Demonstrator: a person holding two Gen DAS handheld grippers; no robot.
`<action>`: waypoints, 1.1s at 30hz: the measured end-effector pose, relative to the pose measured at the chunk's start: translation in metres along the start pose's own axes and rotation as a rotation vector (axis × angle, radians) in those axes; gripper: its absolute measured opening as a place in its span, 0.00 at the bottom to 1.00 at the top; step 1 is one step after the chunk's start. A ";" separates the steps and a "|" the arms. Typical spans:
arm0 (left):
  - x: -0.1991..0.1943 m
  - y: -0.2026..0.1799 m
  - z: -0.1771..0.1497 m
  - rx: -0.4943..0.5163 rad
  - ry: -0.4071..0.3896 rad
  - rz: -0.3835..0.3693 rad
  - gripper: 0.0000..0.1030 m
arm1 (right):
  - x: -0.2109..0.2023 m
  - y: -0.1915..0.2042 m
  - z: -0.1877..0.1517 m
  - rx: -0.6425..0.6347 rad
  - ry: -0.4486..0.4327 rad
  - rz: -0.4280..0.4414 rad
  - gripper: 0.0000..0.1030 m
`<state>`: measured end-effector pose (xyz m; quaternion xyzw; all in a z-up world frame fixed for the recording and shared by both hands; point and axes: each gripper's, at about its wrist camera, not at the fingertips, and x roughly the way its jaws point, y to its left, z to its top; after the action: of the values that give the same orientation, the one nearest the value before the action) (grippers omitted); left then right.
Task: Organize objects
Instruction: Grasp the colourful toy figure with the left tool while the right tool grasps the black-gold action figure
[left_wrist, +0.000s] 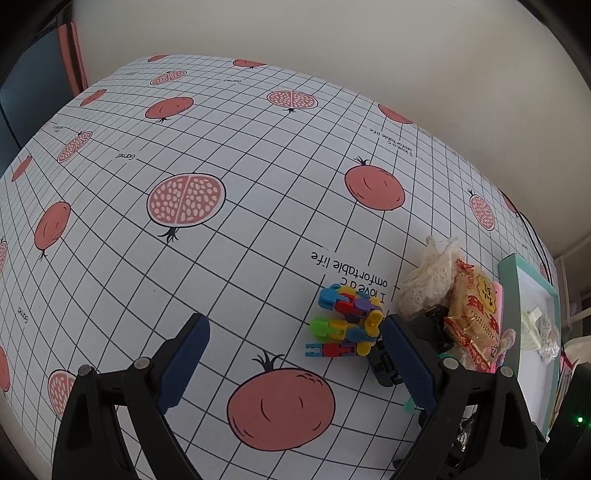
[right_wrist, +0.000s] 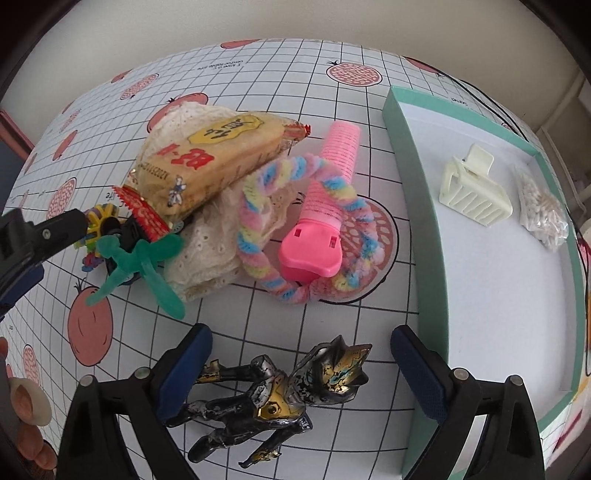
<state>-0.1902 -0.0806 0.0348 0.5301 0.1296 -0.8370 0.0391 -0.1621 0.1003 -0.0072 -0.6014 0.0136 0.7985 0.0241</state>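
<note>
My right gripper (right_wrist: 303, 373) is open, its blue pads on either side of a black, silver and gold action figure (right_wrist: 273, 398) lying on the tablecloth. Beyond it lies a pile: a pink tube (right_wrist: 325, 206) inside a pastel twisted ring (right_wrist: 255, 236), a snack pack (right_wrist: 214, 158) on a lace cloth (right_wrist: 207, 247), and a green propeller toy (right_wrist: 147, 266). My left gripper (left_wrist: 299, 354) is open over the cloth. Its right finger (left_wrist: 406, 362) stands beside a colourful link toy (left_wrist: 347, 325) and a small black toy (left_wrist: 384, 365).
A teal box (right_wrist: 417, 192) at the right holds a cream hair clip (right_wrist: 476, 192) and a small bag of white beads (right_wrist: 543, 214). The pomegranate-print tablecloth (left_wrist: 184, 258) stretches bare to the left. A wall backs the table. A hand (right_wrist: 26, 406) shows at the lower left.
</note>
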 end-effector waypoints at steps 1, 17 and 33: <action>0.001 -0.002 0.000 0.003 -0.004 -0.006 0.92 | -0.001 -0.001 0.000 -0.007 -0.002 0.003 0.92; 0.012 -0.020 0.000 0.034 -0.017 -0.040 0.50 | -0.012 0.004 0.000 -0.039 -0.022 0.017 0.59; 0.003 -0.020 0.000 0.037 -0.023 -0.013 0.39 | -0.007 -0.013 0.009 -0.031 -0.034 0.043 0.26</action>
<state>-0.1952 -0.0609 0.0354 0.5203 0.1170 -0.8455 0.0251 -0.1686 0.1132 0.0020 -0.5878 0.0141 0.8089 -0.0022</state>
